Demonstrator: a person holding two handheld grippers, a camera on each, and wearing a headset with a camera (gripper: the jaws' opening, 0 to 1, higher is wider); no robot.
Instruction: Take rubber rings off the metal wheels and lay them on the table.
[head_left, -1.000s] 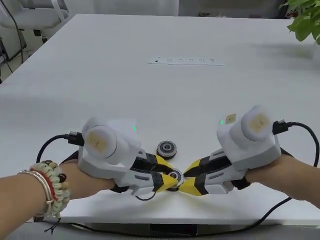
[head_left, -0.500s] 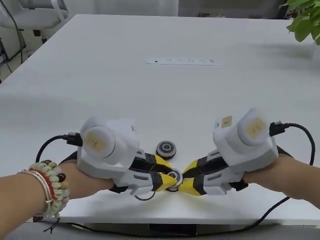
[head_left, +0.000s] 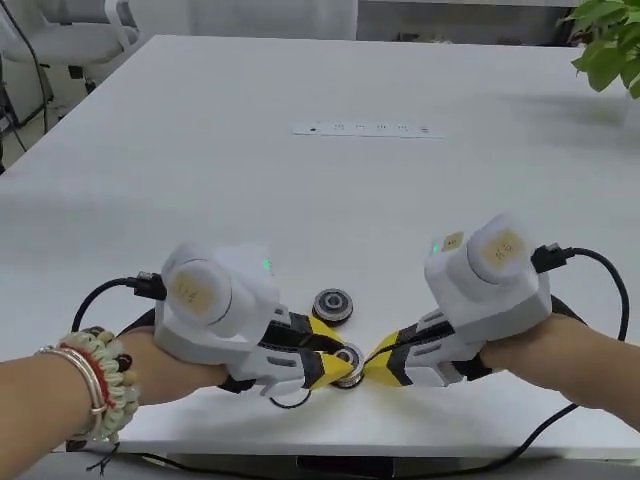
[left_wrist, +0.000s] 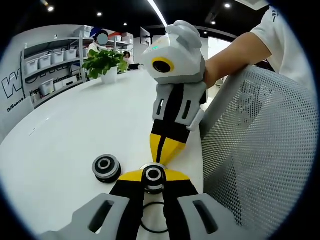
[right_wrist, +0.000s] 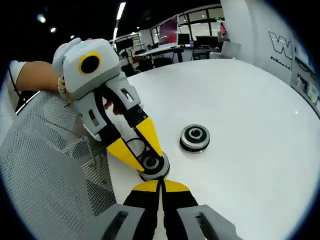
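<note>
The metal wheel (head_left: 347, 358) lies face up, axle line upright, by the middle of the tabletop's (head_left: 300, 200) near edge. The left hand-held gripper (left_wrist: 153, 175) pinches it across the rim, and the right hand-held gripper (right_wrist: 160, 185), jaws pressed together, touches the rim from the opposite side. A second wheel (head_left: 332, 304), dark ring on, lies flat just beyond; a loose rubber ring (left_wrist: 150, 223) lies nearer the edge.

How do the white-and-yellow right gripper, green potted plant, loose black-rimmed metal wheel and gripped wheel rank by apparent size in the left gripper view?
1. White-and-yellow right gripper, nearest the camera.
2. Green potted plant, though far off.
3. Loose black-rimmed metal wheel and gripped wheel: alike, unranked.
</note>
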